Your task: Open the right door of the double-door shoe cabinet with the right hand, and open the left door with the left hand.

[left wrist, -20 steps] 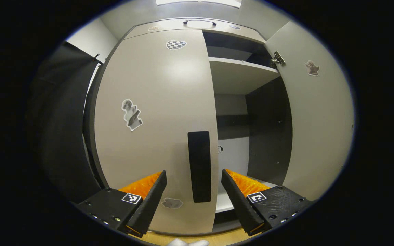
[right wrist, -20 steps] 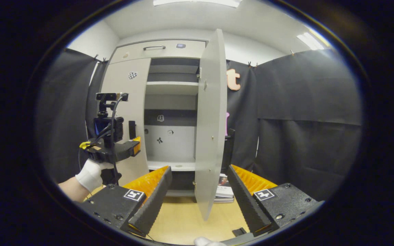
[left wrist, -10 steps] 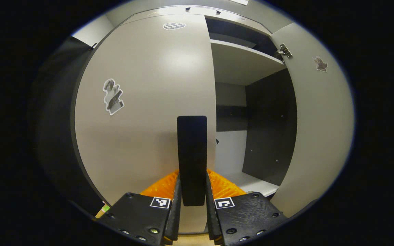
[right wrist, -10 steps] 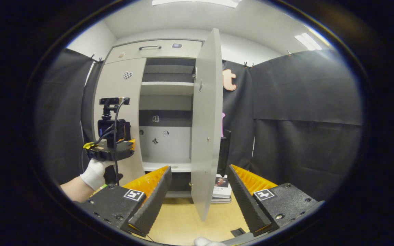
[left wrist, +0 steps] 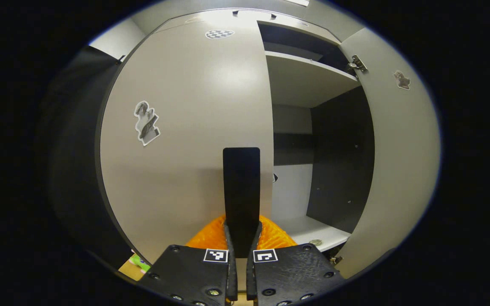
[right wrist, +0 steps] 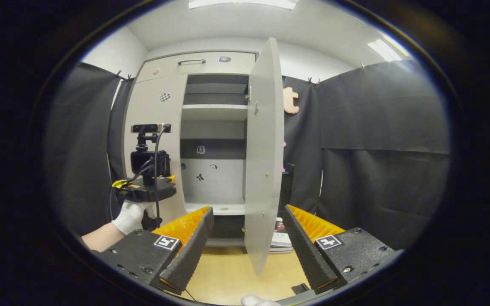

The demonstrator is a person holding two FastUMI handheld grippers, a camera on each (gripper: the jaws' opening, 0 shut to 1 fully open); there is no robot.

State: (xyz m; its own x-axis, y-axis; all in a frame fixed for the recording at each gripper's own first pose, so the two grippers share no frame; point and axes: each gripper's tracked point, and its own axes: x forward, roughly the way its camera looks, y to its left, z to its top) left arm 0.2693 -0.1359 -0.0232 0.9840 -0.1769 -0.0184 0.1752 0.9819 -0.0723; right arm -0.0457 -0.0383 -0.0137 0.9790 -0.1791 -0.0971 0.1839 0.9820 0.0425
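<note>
Your left hand-held gripper (left wrist: 240,250) is clamped on the tall black rectangular handle (left wrist: 241,191) of the pale grey left door (left wrist: 185,127) of the shoe cabinet, both fingers pressing its lower end from either side. That door looks shut or nearly so, carrying a checkered heart sticker (left wrist: 219,33) near its top and a figure sticker (left wrist: 146,122) toward its left edge. In the right gripper view you see that same gripper (right wrist: 147,191) held in a white-gloved hand (right wrist: 132,214) at the left door's front. Further right, the cabinet's interior stands exposed, with a pale shelf (right wrist: 213,111) and a lower floor panel (right wrist: 215,207). The pale grey right door (right wrist: 264,153) is swung wide, edge-on toward you. Your right hand-held gripper (right wrist: 247,238) hangs with fingers spread apart, gripping nothing, the door's lower edge between them but farther off, above the light wooden tabletop (right wrist: 228,276).
</note>
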